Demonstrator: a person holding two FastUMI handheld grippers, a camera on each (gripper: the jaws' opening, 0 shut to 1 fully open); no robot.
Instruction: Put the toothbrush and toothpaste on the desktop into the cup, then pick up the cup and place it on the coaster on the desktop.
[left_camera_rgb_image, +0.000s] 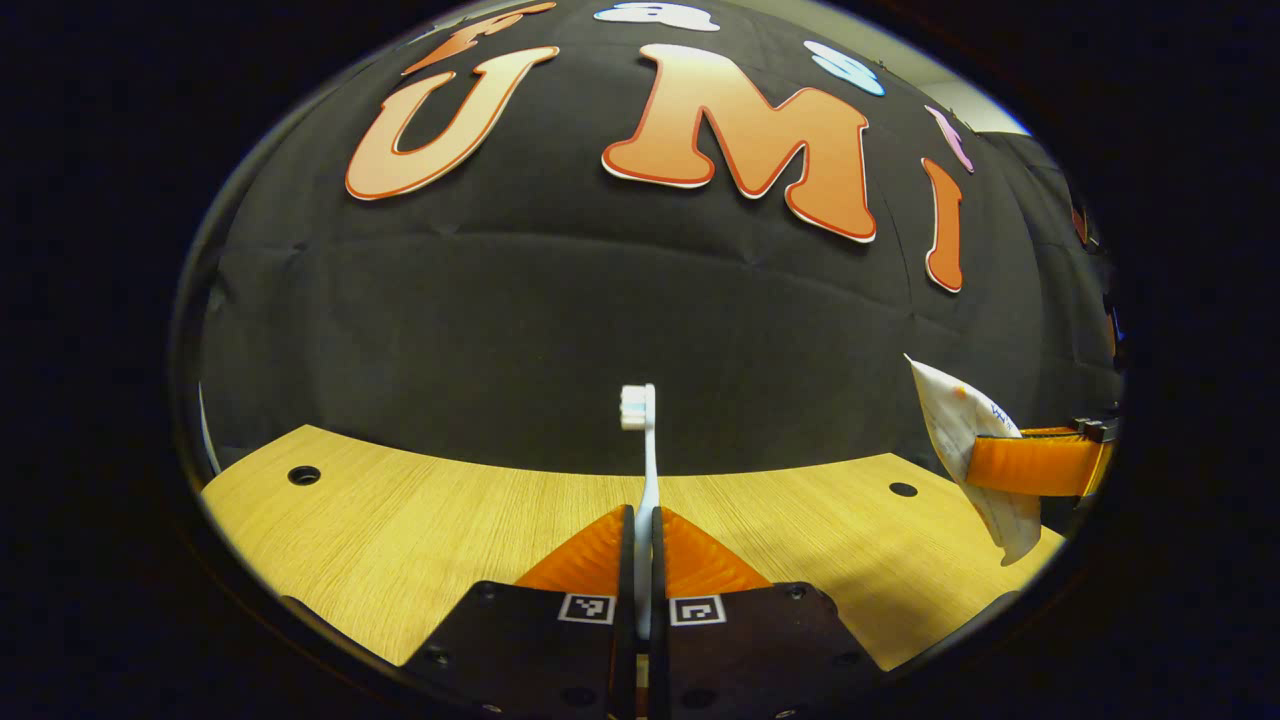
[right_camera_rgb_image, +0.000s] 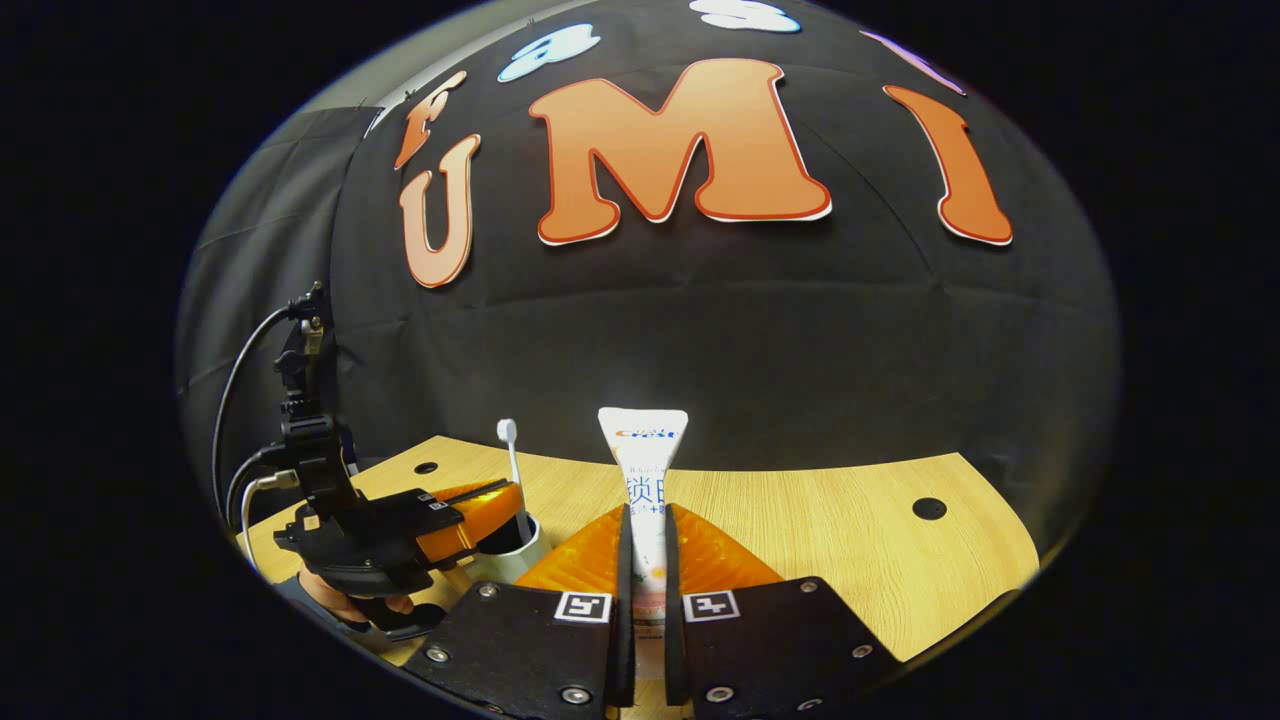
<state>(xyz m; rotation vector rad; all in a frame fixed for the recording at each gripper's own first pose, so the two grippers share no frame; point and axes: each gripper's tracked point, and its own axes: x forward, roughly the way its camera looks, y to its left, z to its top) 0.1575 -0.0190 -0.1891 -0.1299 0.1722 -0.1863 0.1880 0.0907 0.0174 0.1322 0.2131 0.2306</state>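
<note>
Between the fingers of your left gripper stands the toothbrush, and both fingers press on its handle, so the jaws are closed on it. In the left gripper view the handle goes up from the jaws nearly straight, and the head with the bristles is at the top, in front of the black cloth wall. Your right gripper is closed in the same way on the toothpaste: the two fingers squeeze the white tube from both sides, and its flat crimped end points up.

A little farther out, in the right gripper view, you can see the left gripper from the side, at the left. It holds the toothbrush upright over the white cup, and the lower end of the handle is at the mouth of the cup; if it is already inside, I cannot tell. Under that gripper a hand shows a little.

In the left gripper view the toothpaste appears also at the right edge, tilted, held above the table. The wooden desktop with its small round holes lies under both grippers, up to the wall.
</note>
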